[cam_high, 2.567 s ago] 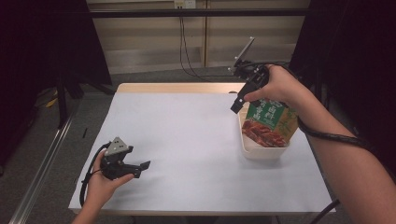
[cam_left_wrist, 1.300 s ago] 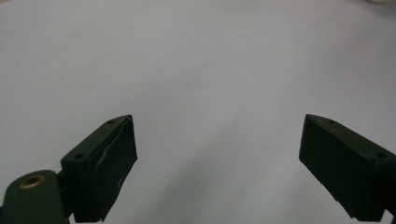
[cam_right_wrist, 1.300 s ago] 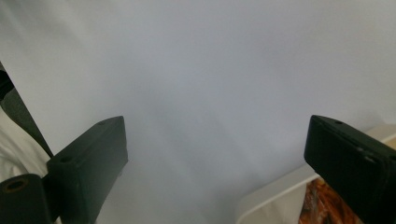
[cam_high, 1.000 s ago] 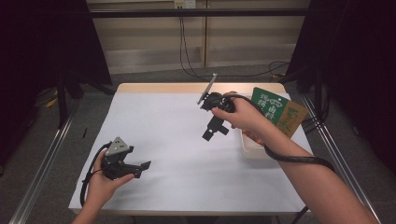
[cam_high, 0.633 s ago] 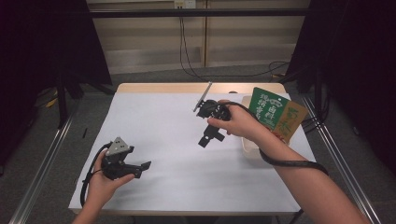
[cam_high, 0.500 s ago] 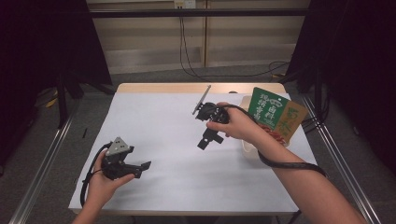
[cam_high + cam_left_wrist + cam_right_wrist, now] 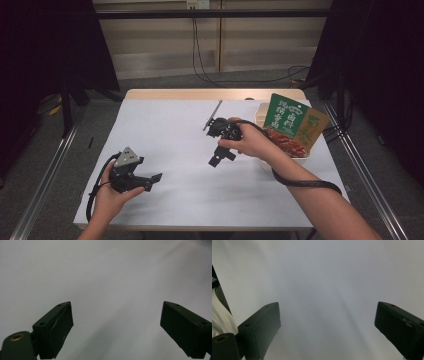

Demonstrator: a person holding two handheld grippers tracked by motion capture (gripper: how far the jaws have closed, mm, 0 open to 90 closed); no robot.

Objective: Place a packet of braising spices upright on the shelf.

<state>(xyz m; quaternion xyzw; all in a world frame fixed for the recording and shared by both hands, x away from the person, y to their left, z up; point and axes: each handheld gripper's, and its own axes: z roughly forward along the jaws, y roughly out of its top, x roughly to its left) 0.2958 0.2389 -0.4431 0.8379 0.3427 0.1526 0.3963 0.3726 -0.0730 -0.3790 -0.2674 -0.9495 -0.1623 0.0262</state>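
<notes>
Table point(image 7: 165, 130), white-covered: one.
Handheld grippers: two, the left gripper point(image 7: 150, 181) near left, the right gripper point(image 7: 220, 159) at centre; each with two jaws, spread wide.
White tray point(image 7: 261, 114), far right: one.
Snack packets standing in the tray: two, a green packet point(image 7: 285, 116) and an orange packet point(image 7: 312, 129) beside it.

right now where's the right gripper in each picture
High view: right gripper at the middle, held over the white table cover, left of the snack packet.
Left gripper view: not in it.
Right gripper view: its own open jaws rise from the bottom corners.
Shared landmark: the white table cover.
</notes>
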